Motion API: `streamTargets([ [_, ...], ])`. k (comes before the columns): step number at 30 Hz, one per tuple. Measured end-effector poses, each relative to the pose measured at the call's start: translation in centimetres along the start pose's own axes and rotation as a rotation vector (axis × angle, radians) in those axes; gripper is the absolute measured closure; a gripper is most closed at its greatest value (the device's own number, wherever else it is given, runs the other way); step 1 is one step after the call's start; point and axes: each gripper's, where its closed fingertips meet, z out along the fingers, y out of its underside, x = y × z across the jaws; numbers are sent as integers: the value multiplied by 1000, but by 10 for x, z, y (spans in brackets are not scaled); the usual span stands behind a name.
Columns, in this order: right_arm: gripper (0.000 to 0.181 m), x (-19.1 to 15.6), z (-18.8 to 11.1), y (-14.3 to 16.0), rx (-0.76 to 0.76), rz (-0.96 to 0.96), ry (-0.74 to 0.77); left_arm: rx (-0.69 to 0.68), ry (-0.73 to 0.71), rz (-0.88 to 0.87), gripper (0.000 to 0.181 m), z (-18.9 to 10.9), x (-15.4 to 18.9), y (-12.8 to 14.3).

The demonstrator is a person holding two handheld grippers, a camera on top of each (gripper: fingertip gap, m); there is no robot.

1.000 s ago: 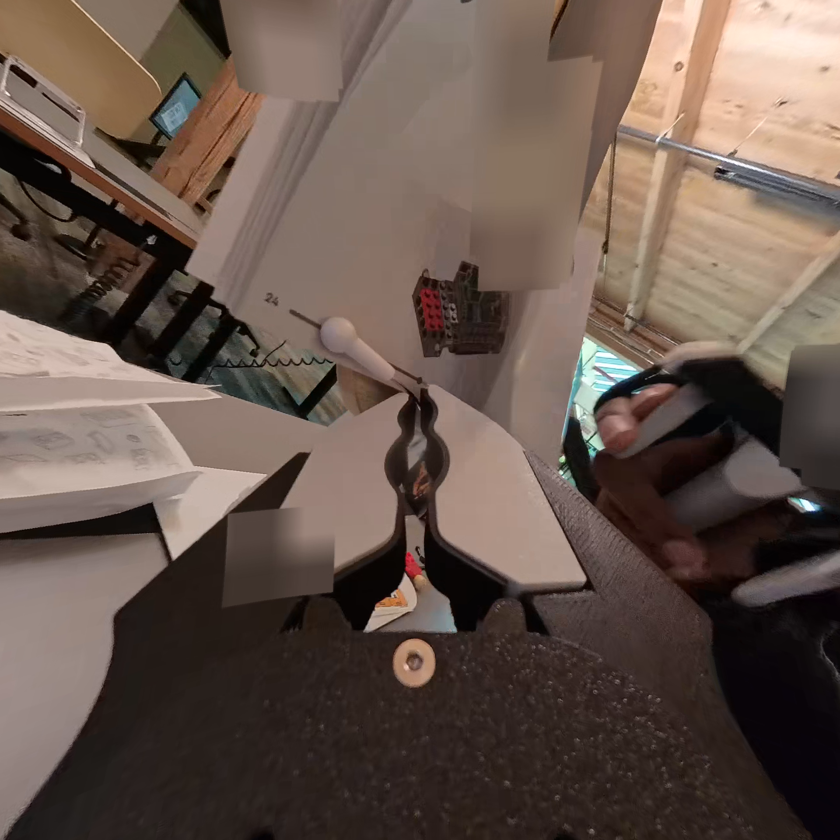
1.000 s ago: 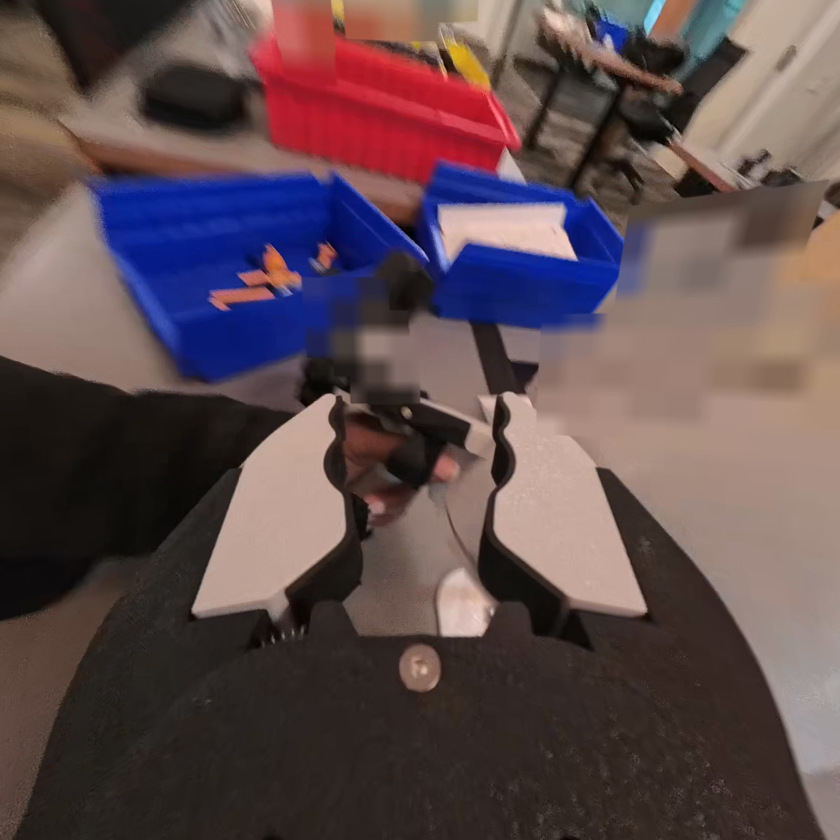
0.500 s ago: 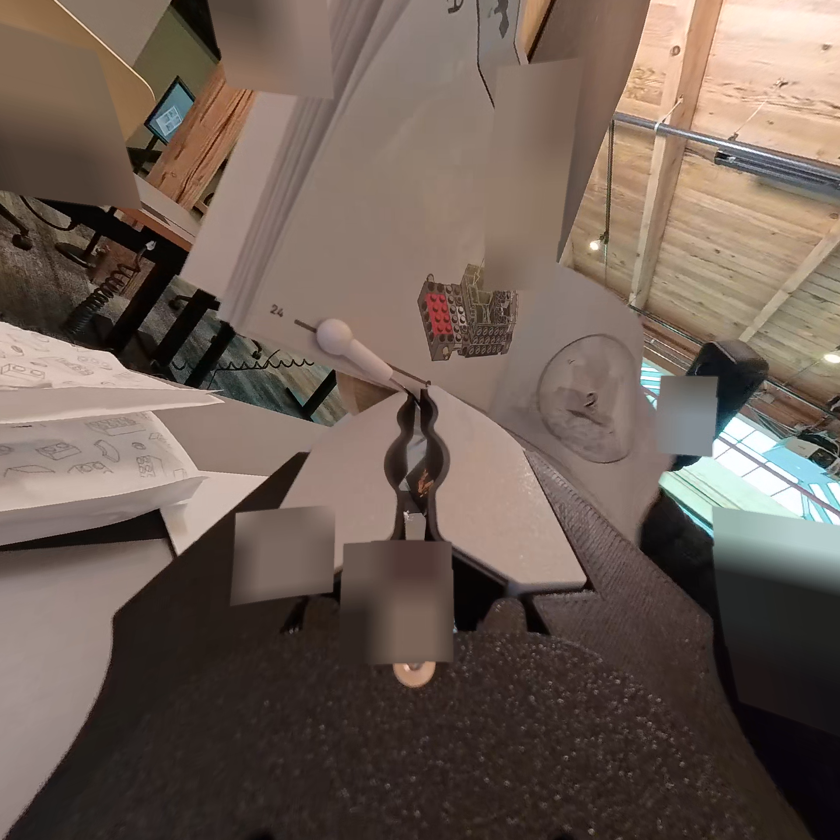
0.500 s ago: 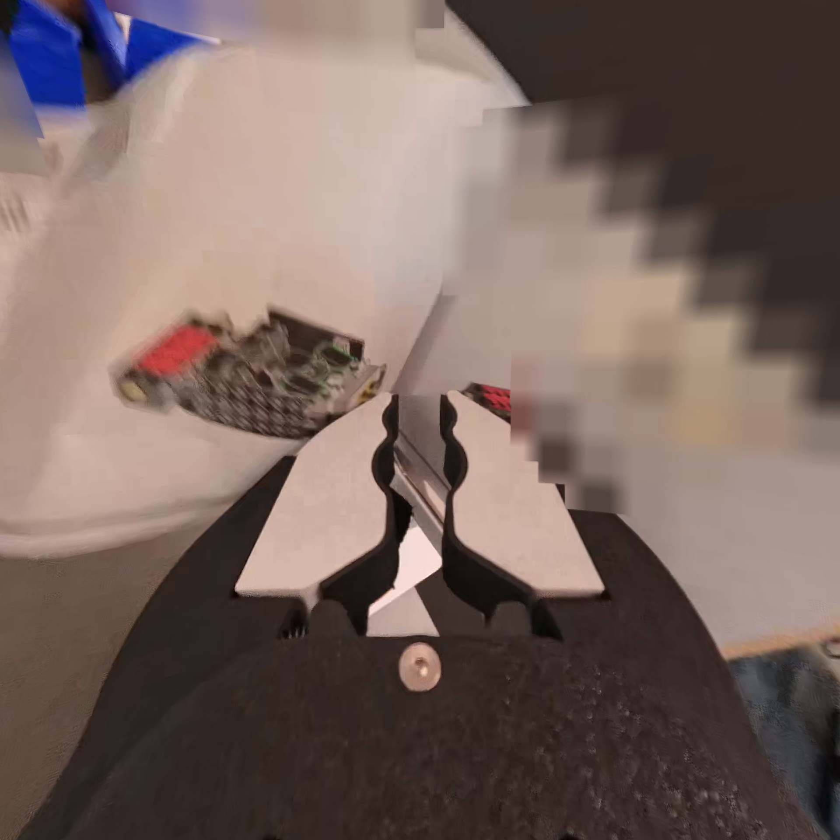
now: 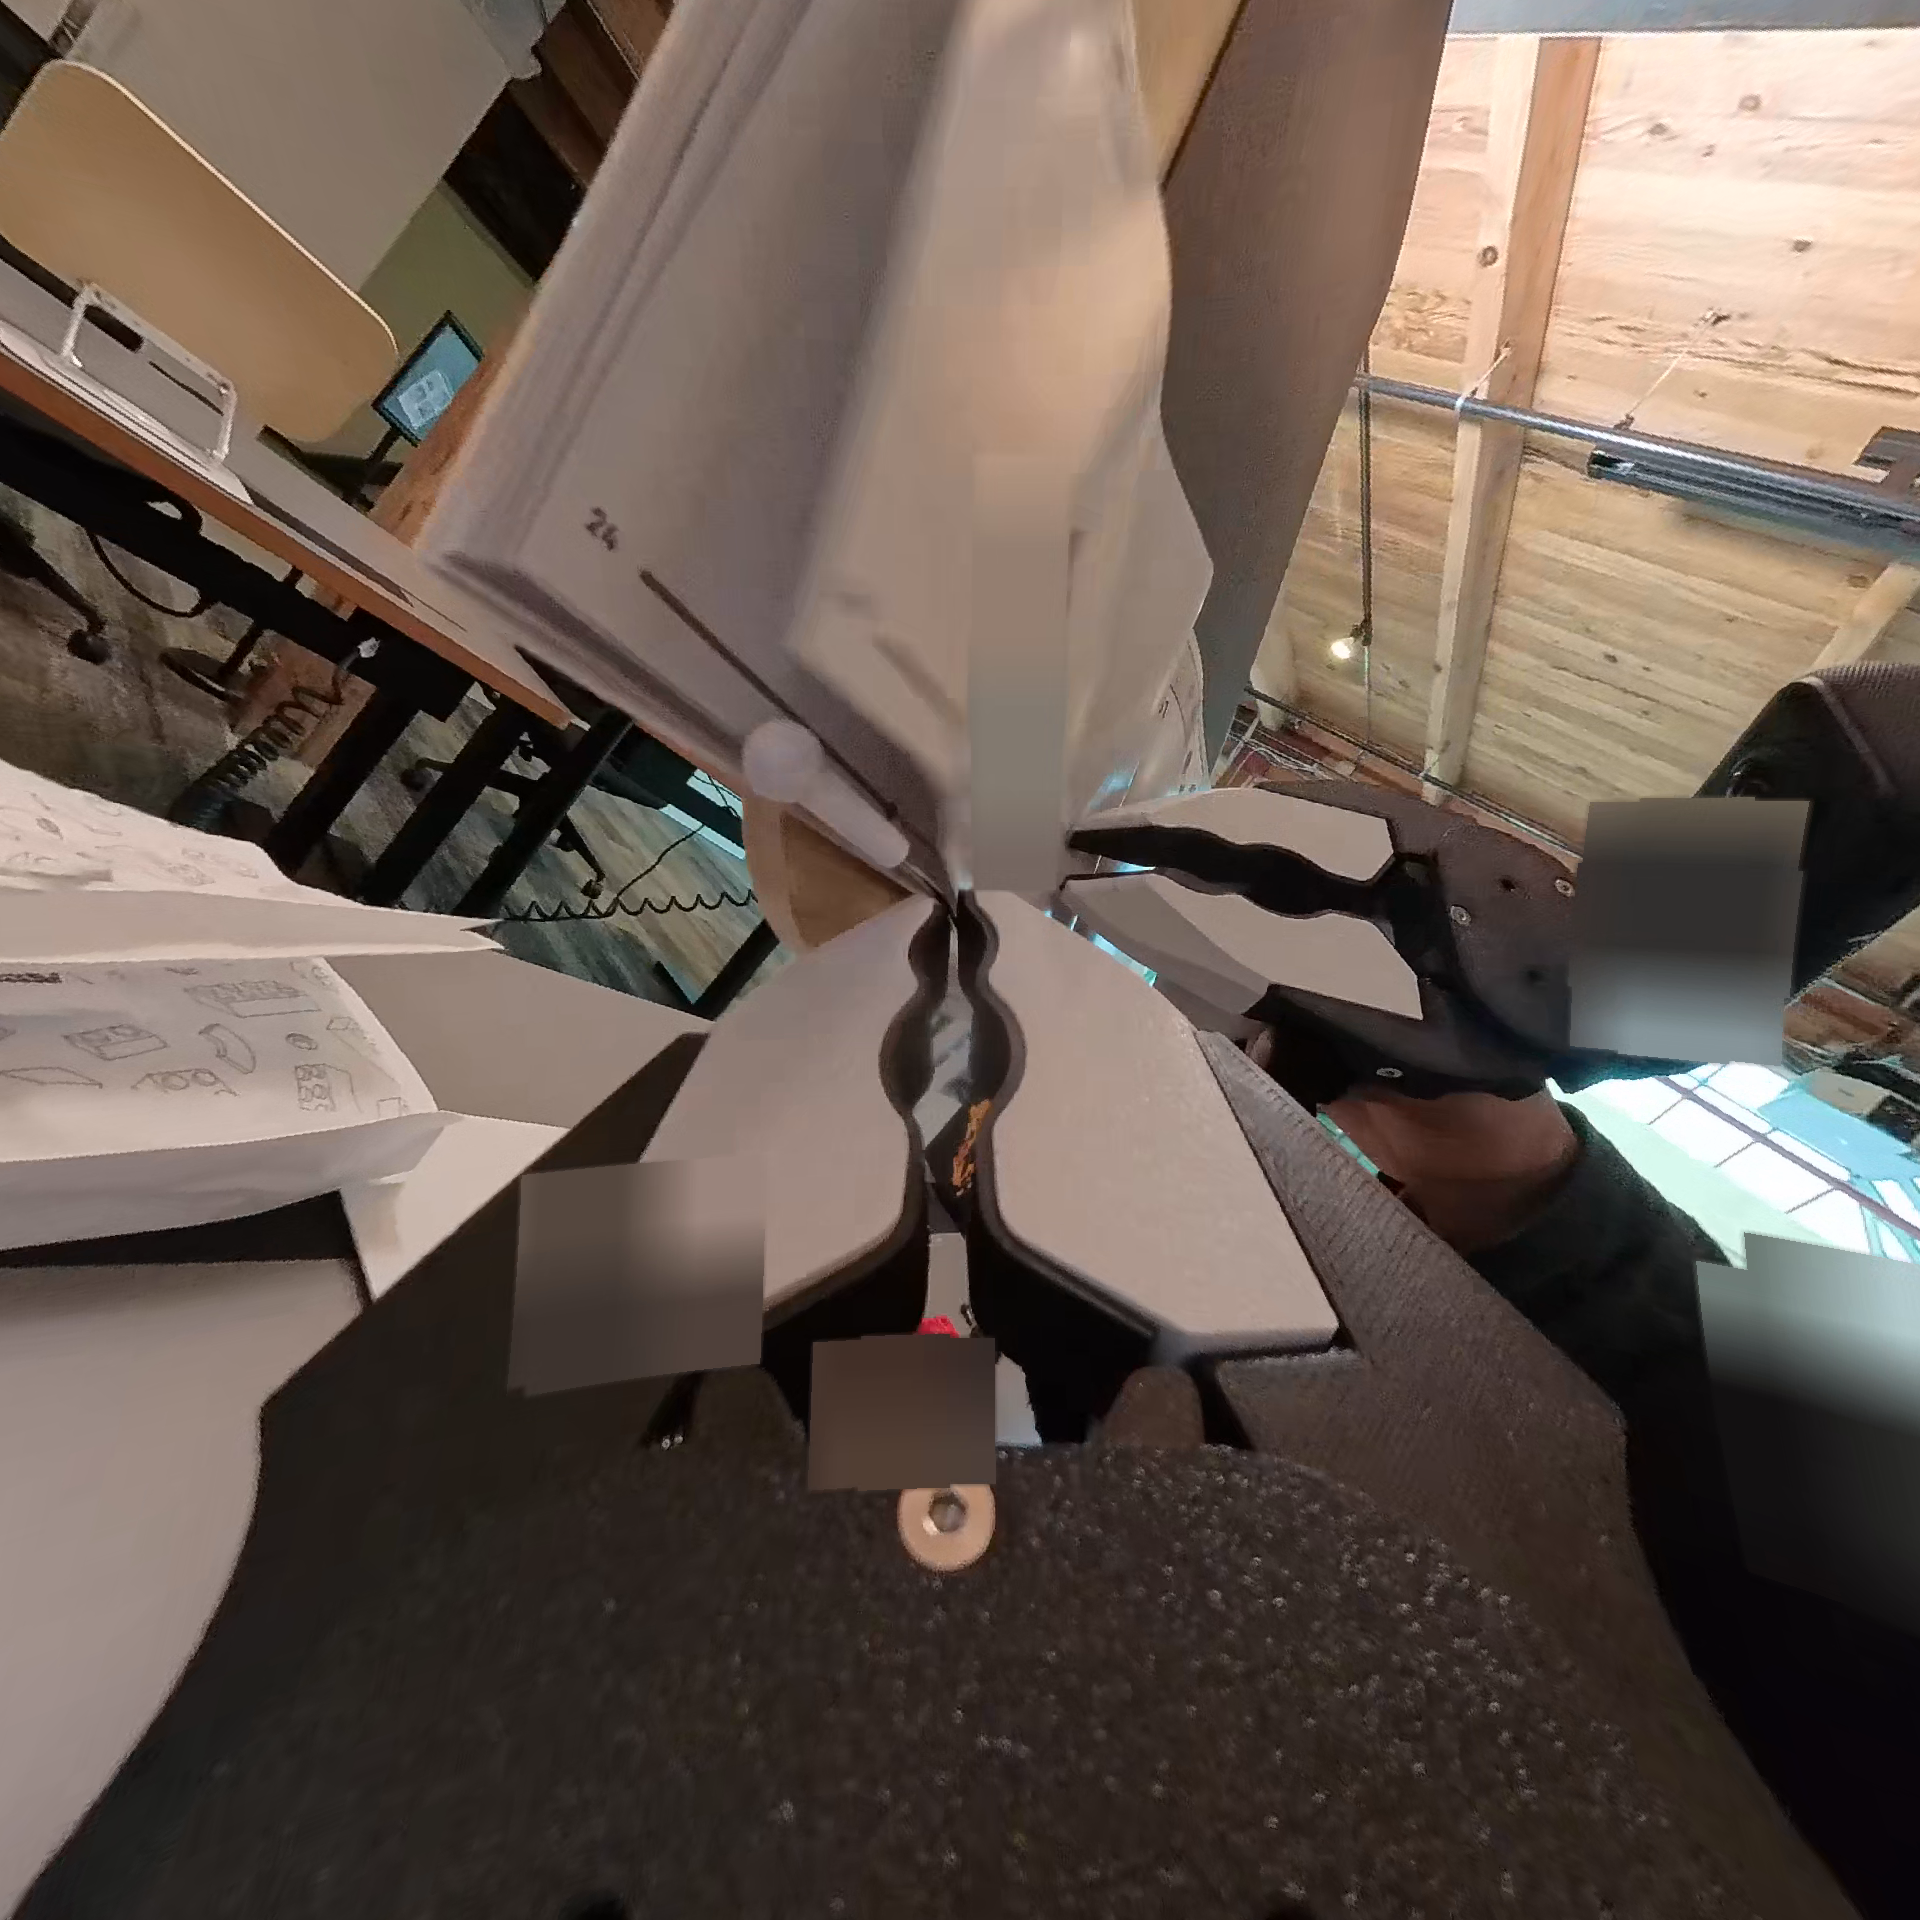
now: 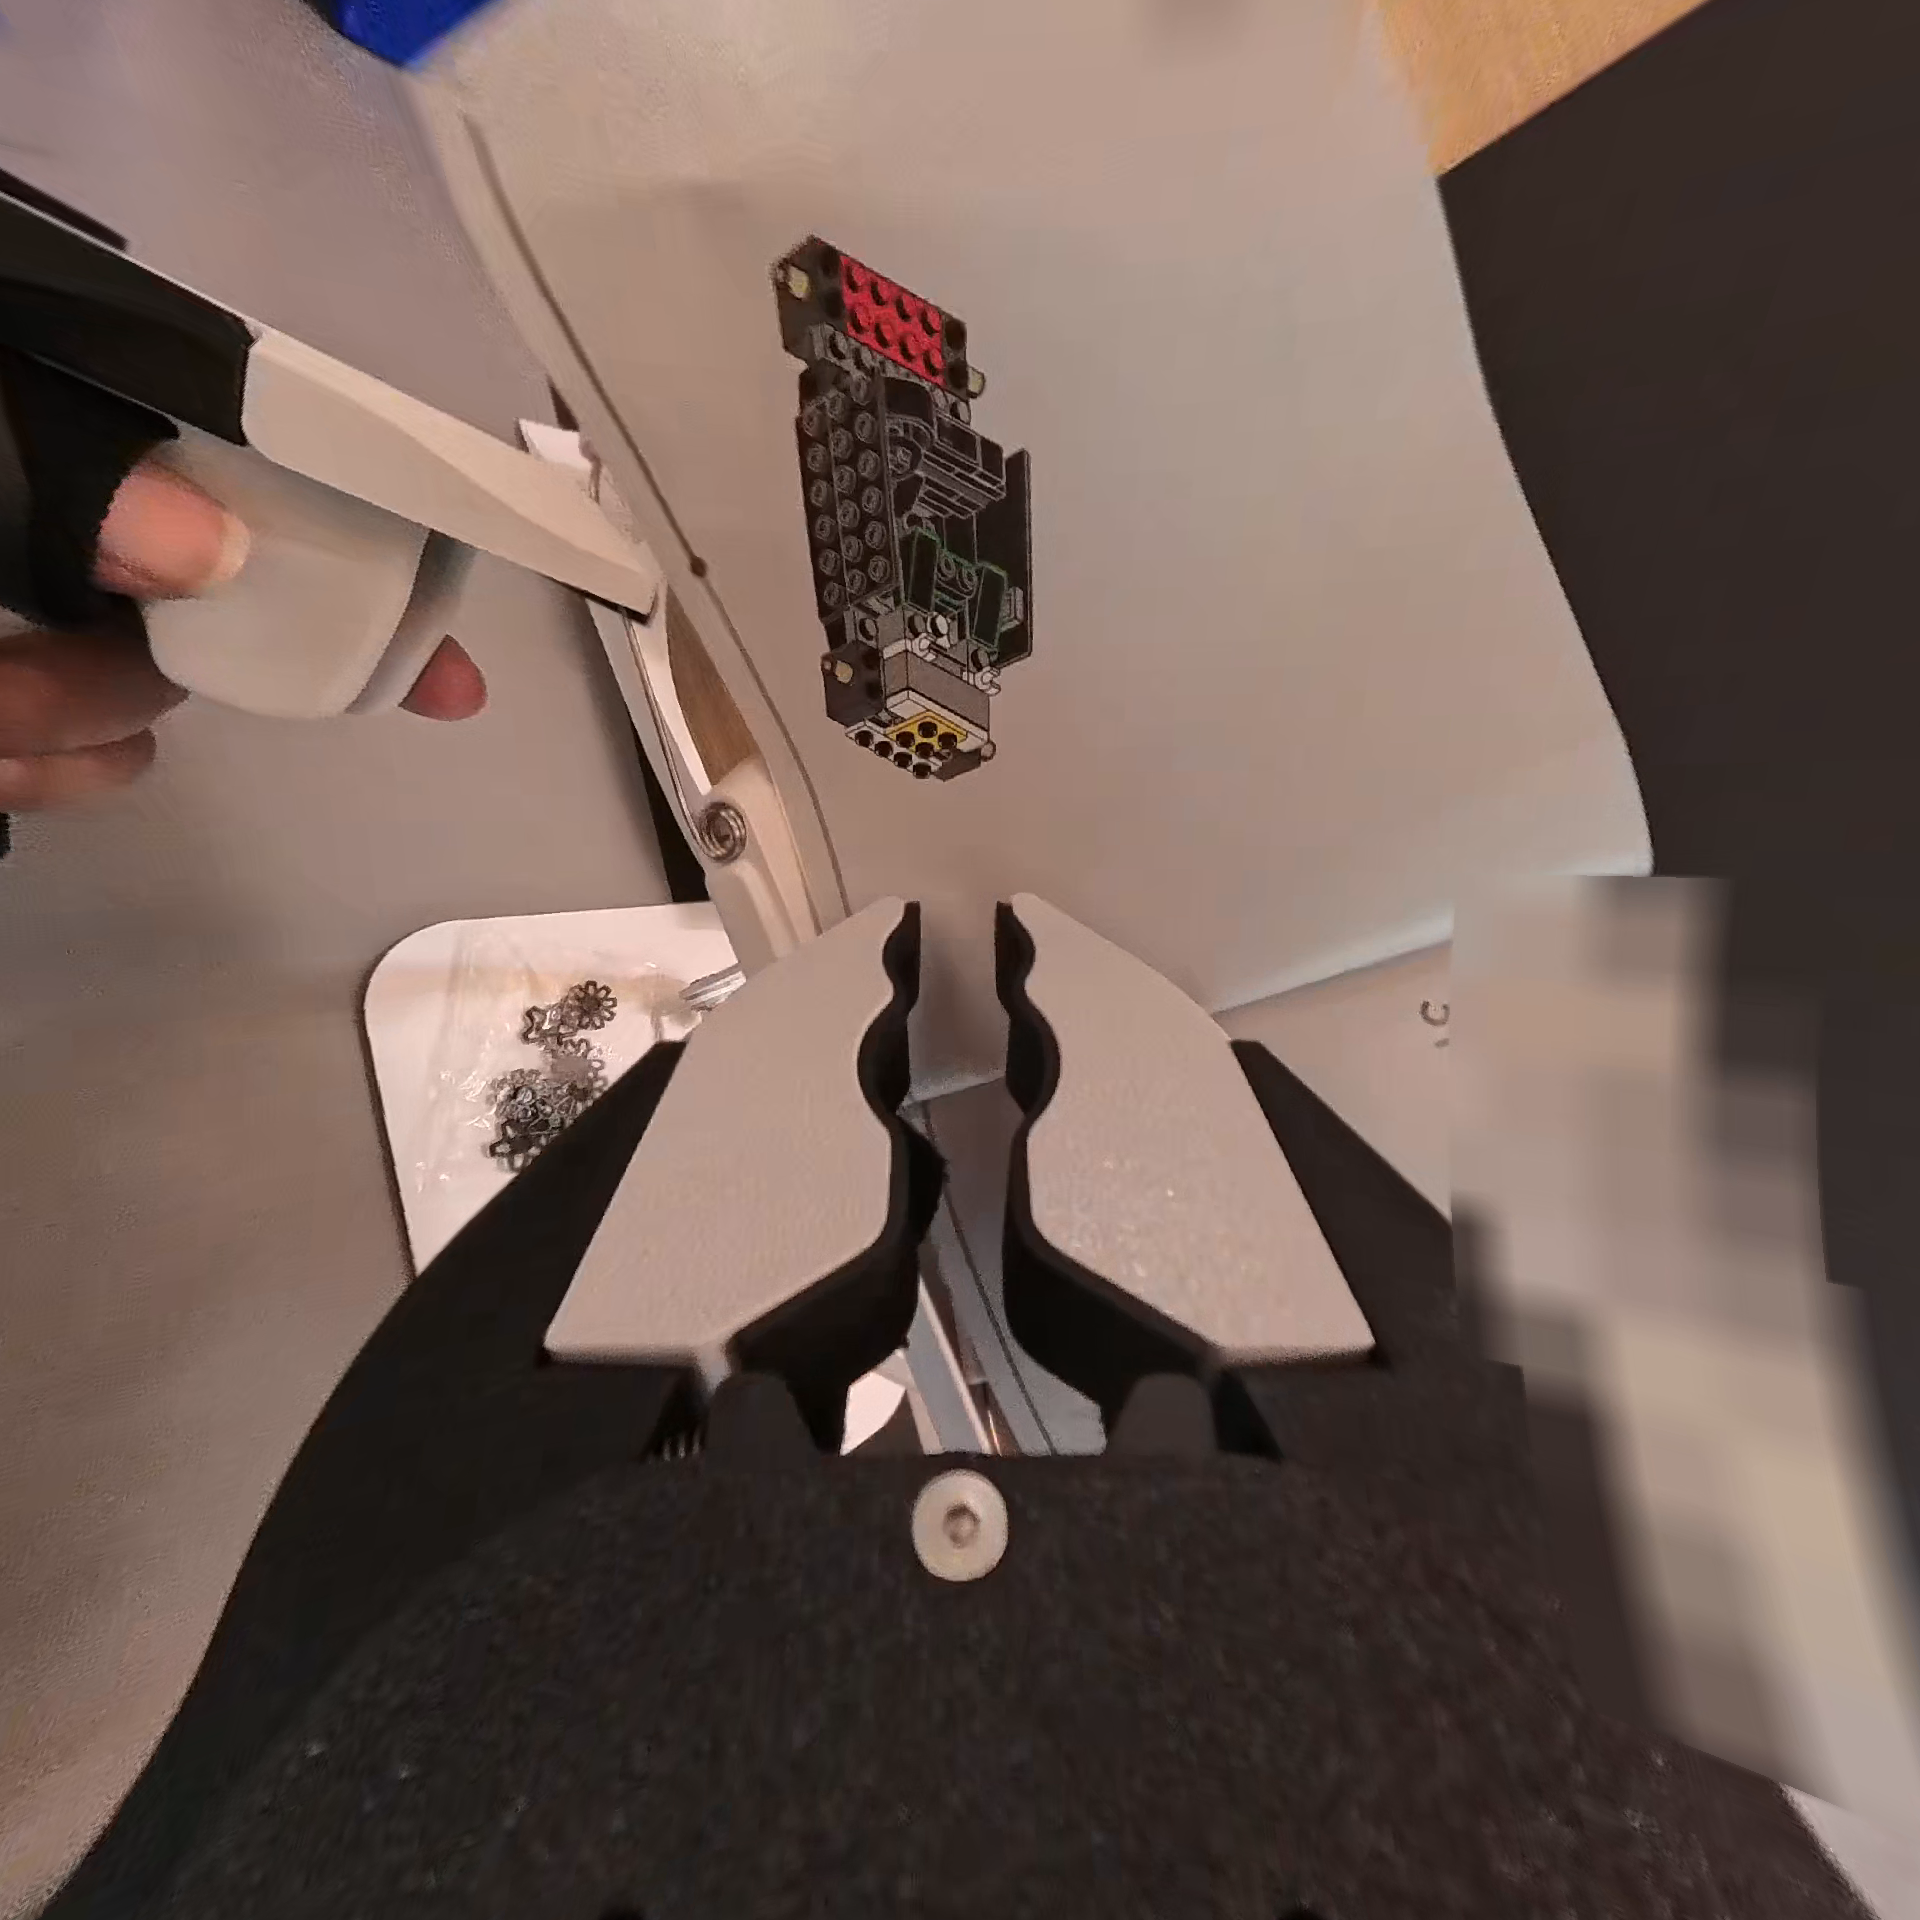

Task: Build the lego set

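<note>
The instruction booklet [image 5: 831, 364] stands open and tilted up. Its facing page [image 6: 1195, 623] bears a drawing of a dark model with a red top. My left gripper [image 5: 961, 914] is shut on the page-holder clip [image 6: 717, 748] at the booklet's lower edge. The clip's white ball-ended arm [image 5: 774, 753] lies across the page. The left gripper's fingertips [image 6: 613, 571] show in the right wrist view, pinching the clip's end. My right gripper [image 6: 958, 914] is narrowly open with the lower edge of a page between its jaws. It also shows in the left wrist view [image 5: 1075, 868], right of the left gripper.
A white paper bag [image 5: 156, 1039] printed with brick outlines lies on the grey table at left. A white card [image 6: 416, 1091] under the booklet carries a clear bag of small dark gear-like pieces [image 6: 551, 1070]. A blue bin corner [image 6: 416, 16] shows at the top. About 8 centimetres separates my left fingertips from my right.
The right gripper swung from the blue bins to the booklet and narrowed its jaws around a page edge. The pages have lifted and turned. The left gripper stayed shut.
</note>
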Motion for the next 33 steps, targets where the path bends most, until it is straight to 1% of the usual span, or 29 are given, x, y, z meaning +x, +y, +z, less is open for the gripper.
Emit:
streamTargets([
  [3,169,0,2,-2,8,17,12,9,-21,48,180,0,3,-1],
  [6,173,2,4,-3,27,73,28,35,-41,37,180,0,2,-1],
  [8,175,3,5,-3,32,100,43,65,-46,-7,180,-2,1,0],
  [11,175,3,5,-3,32,110,62,123,-34,-124,180,-5,-3,5],
  [12,175,2,5,-3,31,113,65,133,-32,-129,180,-6,-2,5],
  [13,175,2,5,-3,31,118,65,132,-37,-95,180,-6,0,4],
  [18,175,1,7,-5,40,149,50,27,-120,301,180,2,13,-3],
  [21,175,-1,8,-6,50,162,38,-75,-130,530,179,14,21,-7],
  [25,175,-3,9,-8,67,172,26,-254,-85,730,180,33,31,-5],
  [29,175,-2,9,-8,86,198,19,-438,-48,991,180,51,39,9],
  [31,181,1,9,-4,77,185,44,-509,-51,1111,179,56,38,14],
  [33,181,0,8,-2,91,197,46,-567,-30,1151,179,58,38,16],
])
